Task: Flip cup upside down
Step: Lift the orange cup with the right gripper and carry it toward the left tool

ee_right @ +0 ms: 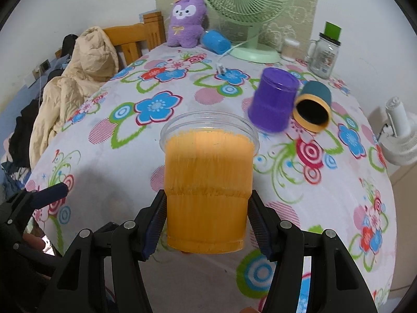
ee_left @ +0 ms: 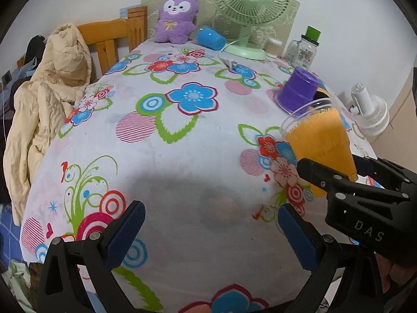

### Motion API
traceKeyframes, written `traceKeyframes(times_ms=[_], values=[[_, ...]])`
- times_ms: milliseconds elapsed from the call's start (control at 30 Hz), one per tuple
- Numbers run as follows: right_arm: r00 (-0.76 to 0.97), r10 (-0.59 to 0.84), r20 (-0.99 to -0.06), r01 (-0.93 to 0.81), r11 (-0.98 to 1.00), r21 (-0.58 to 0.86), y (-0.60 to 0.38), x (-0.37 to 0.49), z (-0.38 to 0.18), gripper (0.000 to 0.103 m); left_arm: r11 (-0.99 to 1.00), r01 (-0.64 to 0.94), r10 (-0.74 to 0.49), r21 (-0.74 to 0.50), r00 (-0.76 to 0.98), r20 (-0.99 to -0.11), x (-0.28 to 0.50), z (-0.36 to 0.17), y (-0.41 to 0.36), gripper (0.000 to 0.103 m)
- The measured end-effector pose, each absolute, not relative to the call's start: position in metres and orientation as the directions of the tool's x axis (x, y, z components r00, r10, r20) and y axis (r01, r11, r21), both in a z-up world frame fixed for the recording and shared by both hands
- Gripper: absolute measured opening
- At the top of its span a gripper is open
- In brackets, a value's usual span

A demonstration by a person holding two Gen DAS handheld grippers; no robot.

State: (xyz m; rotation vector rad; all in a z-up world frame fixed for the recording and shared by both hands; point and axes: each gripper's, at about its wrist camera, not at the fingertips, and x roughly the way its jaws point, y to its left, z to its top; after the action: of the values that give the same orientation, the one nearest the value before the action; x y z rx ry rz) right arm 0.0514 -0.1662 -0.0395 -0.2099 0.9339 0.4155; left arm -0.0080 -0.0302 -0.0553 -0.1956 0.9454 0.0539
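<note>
My right gripper (ee_right: pixel 207 221) is shut on an orange cup (ee_right: pixel 207 190) with a clear rim, gripping its lower part and holding it above the floral tablecloth (ee_right: pixel 130 140). The cup is tilted, its open end pointing away from me. In the left wrist view the same cup (ee_left: pixel 322 140) shows at the right, held by the right gripper (ee_left: pixel 336 174). My left gripper (ee_left: pixel 211 230) is open and empty, low over the near part of the table.
A purple cup (ee_right: pixel 273 99) stands upside down at the right, next to a teal cup (ee_right: pixel 314 109) lying on its side. At the back are a blue cup (ee_right: pixel 216 41), a plush toy (ee_right: pixel 186 20), a green fan (ee_right: pixel 247 13) and a jar (ee_right: pixel 324 52). A coat (ee_right: pixel 78 78) hangs on a chair at the left.
</note>
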Motion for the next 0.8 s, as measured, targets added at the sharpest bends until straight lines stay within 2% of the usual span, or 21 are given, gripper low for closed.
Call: traceKeyframes(times_ms=[800], values=[[0.522,0.208,-0.827,-0.369,0.929,0.001,-0.2,0.038,-0.047,0.063,0.994,-0.051,-0.052,-0.099,0.567,-0.822,-0.015,-0.062,-0.062,0.103]])
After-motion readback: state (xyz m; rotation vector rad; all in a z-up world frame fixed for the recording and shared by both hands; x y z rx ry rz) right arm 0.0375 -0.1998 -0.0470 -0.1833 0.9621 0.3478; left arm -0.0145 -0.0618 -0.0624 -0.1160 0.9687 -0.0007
